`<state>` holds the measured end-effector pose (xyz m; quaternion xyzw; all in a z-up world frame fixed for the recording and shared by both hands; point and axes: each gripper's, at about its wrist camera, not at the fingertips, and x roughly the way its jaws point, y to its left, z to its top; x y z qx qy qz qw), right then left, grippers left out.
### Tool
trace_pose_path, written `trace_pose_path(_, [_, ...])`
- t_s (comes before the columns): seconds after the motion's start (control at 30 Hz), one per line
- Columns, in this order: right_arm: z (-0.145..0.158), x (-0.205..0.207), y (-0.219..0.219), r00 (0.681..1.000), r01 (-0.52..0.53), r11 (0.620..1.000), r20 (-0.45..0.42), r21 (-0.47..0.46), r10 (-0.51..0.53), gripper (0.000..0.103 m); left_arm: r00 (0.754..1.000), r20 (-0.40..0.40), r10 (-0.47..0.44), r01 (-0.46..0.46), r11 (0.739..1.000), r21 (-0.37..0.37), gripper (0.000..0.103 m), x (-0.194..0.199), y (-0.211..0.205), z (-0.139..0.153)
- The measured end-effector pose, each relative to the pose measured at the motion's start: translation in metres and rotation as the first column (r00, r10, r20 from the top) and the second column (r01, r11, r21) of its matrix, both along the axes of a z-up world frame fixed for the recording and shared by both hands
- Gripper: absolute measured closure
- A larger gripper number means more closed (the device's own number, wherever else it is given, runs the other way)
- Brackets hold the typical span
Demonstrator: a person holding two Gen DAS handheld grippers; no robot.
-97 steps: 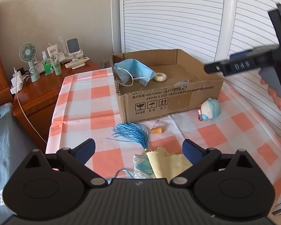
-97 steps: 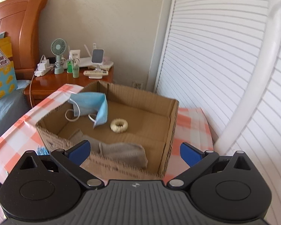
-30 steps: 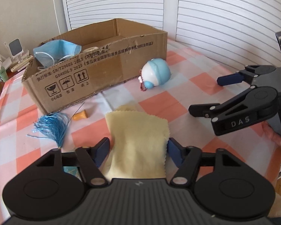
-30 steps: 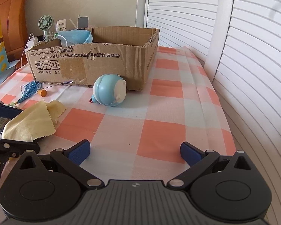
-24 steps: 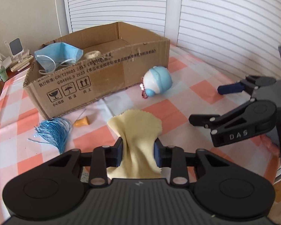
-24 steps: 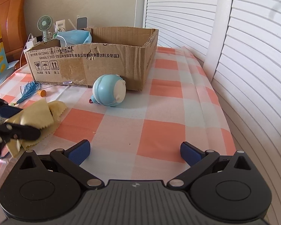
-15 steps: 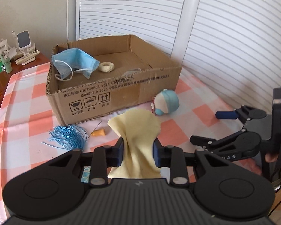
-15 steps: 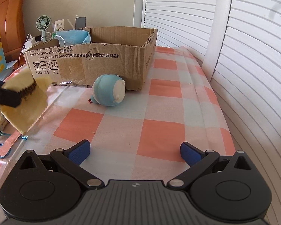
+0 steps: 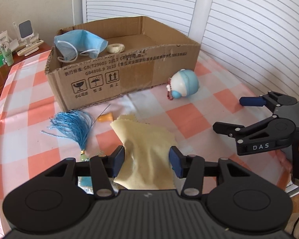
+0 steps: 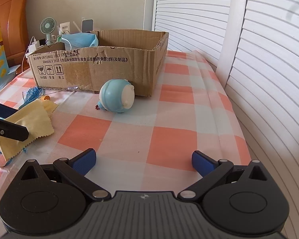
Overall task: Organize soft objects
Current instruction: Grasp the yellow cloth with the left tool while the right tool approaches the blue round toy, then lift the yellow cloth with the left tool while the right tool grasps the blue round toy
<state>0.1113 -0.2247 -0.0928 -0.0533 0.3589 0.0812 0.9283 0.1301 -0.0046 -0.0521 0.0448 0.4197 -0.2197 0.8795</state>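
We see blue tassel (image 9: 73, 123) left on the checked tablecloth (image 9: 189, 115), cardboard box (image 9: 129, 75) behind. Left gripper (image 9: 147, 159) pinches the yellow cloth (image 9: 147, 149), its front edge draped on the tablecloth. Blue plush toy (image 9: 182, 86) lies just beside the box. Right gripper (image 10: 143, 160) spread wide, holding nothing.
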Motion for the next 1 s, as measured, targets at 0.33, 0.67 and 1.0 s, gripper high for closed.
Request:
trace_pose_path(0.33, [0.000,-0.001,0.000,1.000,-0.003,1.000,0.006,0.003,0.003,0.000,0.999,-0.001,0.041,-0.041,0.999,-0.021,0.087,0.001,0.010,0.003])
trace_pose_path(0.67, [0.000,-0.001,0.000,1.000,-0.001,1.000,0.008,0.003,0.001,0.000,0.997,0.076,0.014,-0.014,1.000,0.001,0.099,-0.001,0.007,0.032])
trace_pose_path(1.0, [0.005,0.004,0.004,0.999,-0.015,1.000,-0.038,-0.017,0.014,0.000,0.988,0.152,-0.018,0.016,1.000,0.015,0.099,0.002,0.005,0.065])
